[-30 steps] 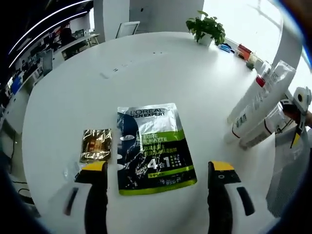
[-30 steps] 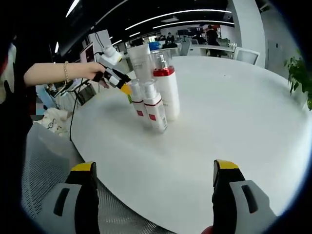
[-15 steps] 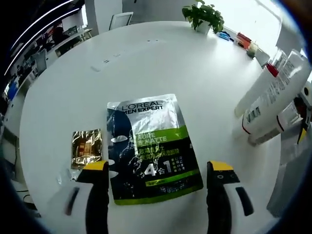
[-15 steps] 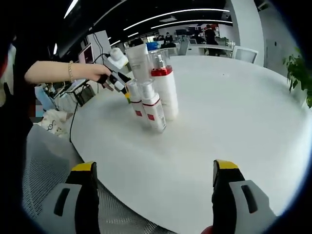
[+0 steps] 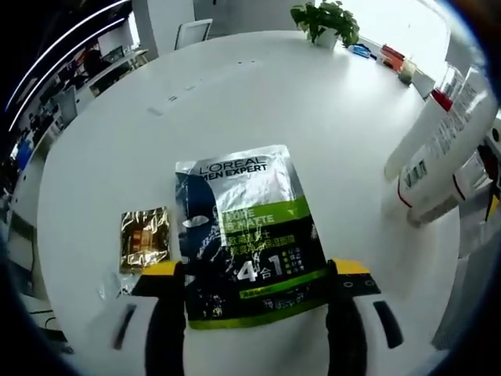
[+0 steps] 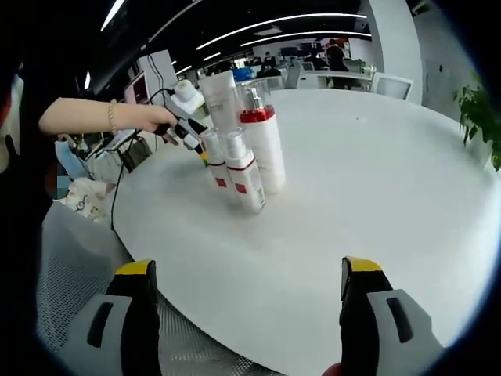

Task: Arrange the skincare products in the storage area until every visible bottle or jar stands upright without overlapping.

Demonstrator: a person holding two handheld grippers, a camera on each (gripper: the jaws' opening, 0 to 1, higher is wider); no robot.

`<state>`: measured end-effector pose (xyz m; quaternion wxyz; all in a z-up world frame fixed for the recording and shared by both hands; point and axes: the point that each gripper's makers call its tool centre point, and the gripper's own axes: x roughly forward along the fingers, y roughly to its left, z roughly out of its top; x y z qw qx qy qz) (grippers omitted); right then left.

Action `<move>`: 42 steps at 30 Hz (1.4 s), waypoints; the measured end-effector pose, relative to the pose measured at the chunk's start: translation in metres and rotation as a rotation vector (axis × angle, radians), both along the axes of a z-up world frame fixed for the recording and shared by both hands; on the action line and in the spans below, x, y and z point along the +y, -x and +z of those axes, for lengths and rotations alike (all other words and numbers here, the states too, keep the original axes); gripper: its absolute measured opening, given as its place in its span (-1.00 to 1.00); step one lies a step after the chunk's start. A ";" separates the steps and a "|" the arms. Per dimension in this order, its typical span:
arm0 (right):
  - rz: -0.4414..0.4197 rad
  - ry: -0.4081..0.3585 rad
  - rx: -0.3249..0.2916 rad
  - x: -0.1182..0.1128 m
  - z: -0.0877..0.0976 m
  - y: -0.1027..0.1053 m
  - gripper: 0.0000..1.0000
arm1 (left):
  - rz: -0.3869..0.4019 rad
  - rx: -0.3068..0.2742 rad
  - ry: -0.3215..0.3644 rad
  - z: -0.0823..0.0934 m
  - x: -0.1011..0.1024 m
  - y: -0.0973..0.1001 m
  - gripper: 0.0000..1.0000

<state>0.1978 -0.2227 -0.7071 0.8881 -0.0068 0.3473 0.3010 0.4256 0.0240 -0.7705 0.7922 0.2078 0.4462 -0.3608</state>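
A dark L'Oreal Men Expert pouch (image 5: 249, 233) with a green band lies flat on the white round table (image 5: 258, 94). A gold sachet (image 5: 145, 238) lies just left of it. My left gripper (image 5: 255, 270) hovers open over the pouch's near end, one jaw on each side. Several white bottles (image 5: 438, 149) stand close together at the right. In the right gripper view they stand upright in a tight cluster: a tall tube (image 6: 218, 98), a red-collared pump bottle (image 6: 264, 145) and two small bottles (image 6: 243, 171). My right gripper (image 6: 247, 268) is open and empty, well short of them.
A hand holds the left gripper (image 6: 186, 131) behind the cluster. A potted plant (image 5: 325, 19) and small items (image 5: 390, 61) sit at the far table edge. A mesh chair (image 6: 74, 258) stands below the near rim. Bare tabletop stretches right of the bottles.
The left gripper view has closed in on the pouch, whose near end now lies between the jaws. The right gripper view and the bottles have hardly shifted.
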 end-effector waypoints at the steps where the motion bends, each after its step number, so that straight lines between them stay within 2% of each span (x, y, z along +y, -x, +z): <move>1: -0.002 0.000 0.000 -0.001 -0.001 0.000 0.94 | -0.009 -0.009 -0.002 0.001 -0.002 0.002 0.27; 4: -0.007 -0.001 -0.002 -0.001 -0.001 -0.001 0.93 | 0.003 -0.001 0.009 0.002 -0.003 0.006 0.13; 5: -0.007 -0.001 -0.003 -0.001 0.000 -0.001 0.93 | -0.002 -0.014 0.011 0.003 -0.005 0.006 0.05; 10: -0.004 0.002 -0.003 -0.002 -0.002 -0.002 0.93 | 0.020 -0.041 0.036 0.005 -0.009 0.006 -0.46; 11: -0.003 0.003 -0.003 -0.002 -0.002 -0.002 0.93 | 0.026 -0.047 0.031 0.005 -0.009 0.006 -0.64; 13: 0.000 0.003 -0.003 -0.002 -0.002 -0.002 0.93 | 0.047 -0.047 0.041 0.004 -0.010 0.005 -0.74; 15: 0.000 0.004 -0.004 -0.002 -0.002 -0.002 0.93 | 0.037 -0.129 0.023 0.005 -0.007 -0.003 -0.87; 16: -0.001 0.004 -0.007 -0.002 -0.002 -0.002 0.93 | 0.063 -0.114 0.040 0.007 -0.008 0.004 -0.91; 18: -0.003 0.001 -0.008 -0.002 -0.002 -0.003 0.92 | 0.096 -0.105 0.060 0.010 -0.008 0.007 -0.95; 25: 0.013 0.000 -0.008 0.001 -0.002 -0.002 0.92 | 0.127 -0.096 0.104 0.019 -0.009 0.016 -0.97; 34: 0.050 0.015 -0.007 0.006 -0.004 0.000 0.92 | 0.187 -0.095 0.174 0.034 0.002 0.029 -0.99; 42: 0.079 0.018 -0.019 0.013 -0.001 0.003 0.90 | 0.200 -0.136 0.210 0.058 0.004 0.036 -0.99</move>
